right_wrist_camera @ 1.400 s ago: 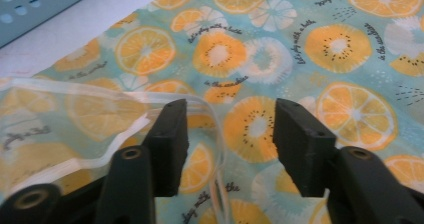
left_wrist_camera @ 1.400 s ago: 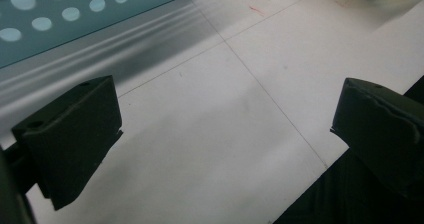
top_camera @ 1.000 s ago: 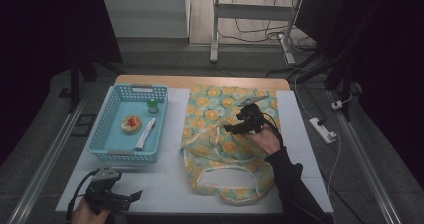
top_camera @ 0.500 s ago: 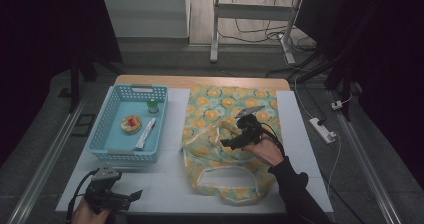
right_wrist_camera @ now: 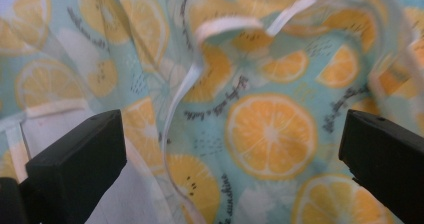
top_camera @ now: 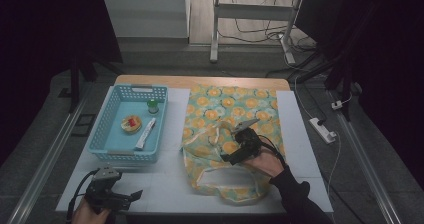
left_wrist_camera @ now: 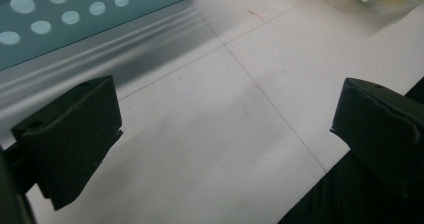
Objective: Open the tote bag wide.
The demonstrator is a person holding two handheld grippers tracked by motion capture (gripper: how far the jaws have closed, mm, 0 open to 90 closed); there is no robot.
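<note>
Jaws stand wide apart on the right gripper [top_camera: 231,158], poised over the orange-slice-printed turquoise fabric tote bag [top_camera: 230,106] spread across the white table [top_camera: 170,184]. The left gripper [top_camera: 131,196], equally gaping, rests near the table's front edge, below the pale blue perforated plastic basket [top_camera: 102,126].

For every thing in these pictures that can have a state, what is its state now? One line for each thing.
Left tongs: open, low over the bare white table, holding nothing.
Right tongs: open, over the bag, holding nothing.
Orange-slice patterned fabric bag with white handles: lying on the table, rumpled near its mouth.
Light blue perforated plastic basket: upright, holding three small items.
Small green-capped jar: standing upright in the basket.
White tube: lying flat in the basket.
</note>
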